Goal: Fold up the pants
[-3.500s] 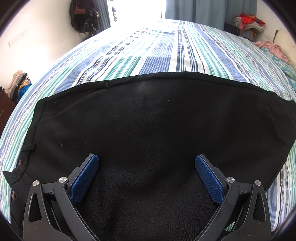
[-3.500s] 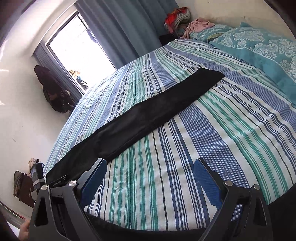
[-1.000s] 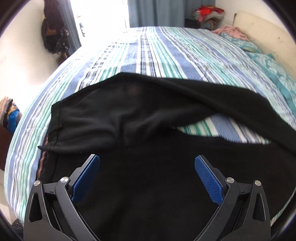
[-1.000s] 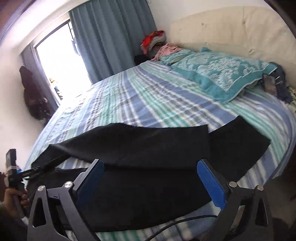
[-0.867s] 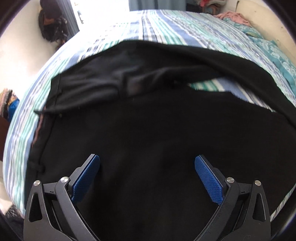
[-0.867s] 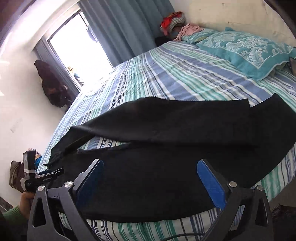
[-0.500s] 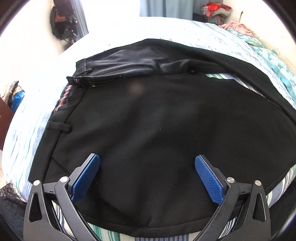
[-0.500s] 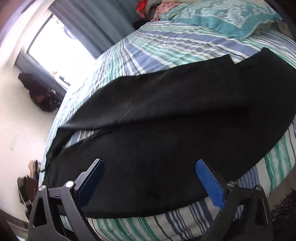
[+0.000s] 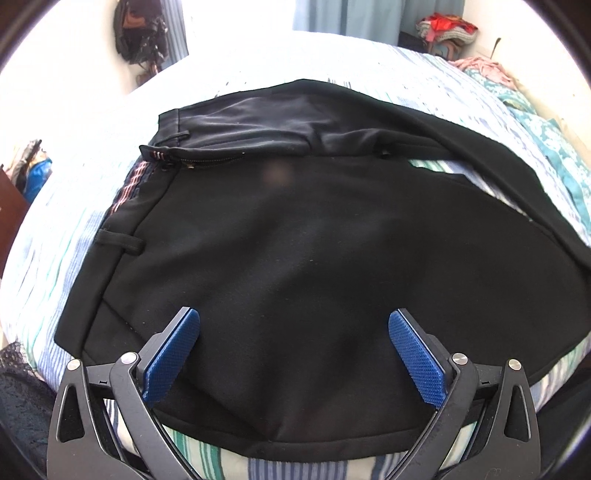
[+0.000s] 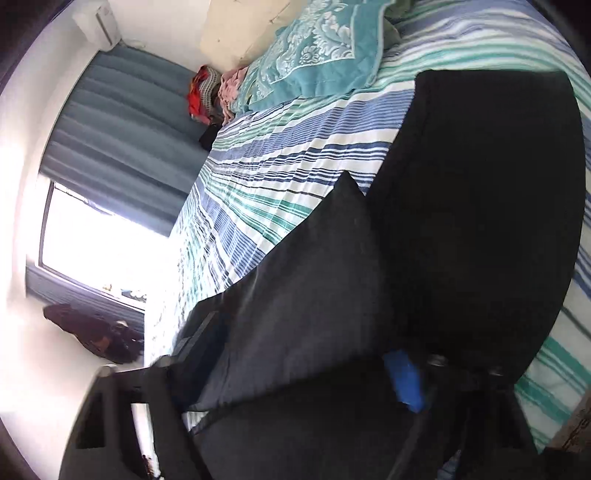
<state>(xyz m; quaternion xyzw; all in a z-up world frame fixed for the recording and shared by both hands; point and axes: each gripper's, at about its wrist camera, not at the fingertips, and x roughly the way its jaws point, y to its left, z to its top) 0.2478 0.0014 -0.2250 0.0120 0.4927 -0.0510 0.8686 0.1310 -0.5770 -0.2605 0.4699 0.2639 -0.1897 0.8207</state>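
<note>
Black pants (image 9: 303,251) lie spread on a striped bed (image 9: 461,92), waistband and zipper at the left, one leg angled off to the far right. My left gripper (image 9: 293,354) is open and empty, low over the near edge of the seat area. In the right wrist view the camera is tilted; the pants (image 10: 480,206) fill the lower right. Cloth lies across my right gripper (image 10: 295,369), hiding its left finger; only the right blue pad (image 10: 404,380) shows. Whether it grips the cloth is unclear.
A teal patterned pillow (image 10: 317,55) and cream headboard (image 10: 240,33) are at the head of the bed. A pile of clothes (image 9: 443,29) sits by the blue curtain (image 10: 122,140). A bright window (image 10: 99,247) and hanging bags (image 9: 140,33) are beyond the bed.
The pants went from folded lengthwise to opened out with legs apart. My left gripper has drawn back toward the bed's near edge. My right gripper has tilted and dropped into the leg cloth.
</note>
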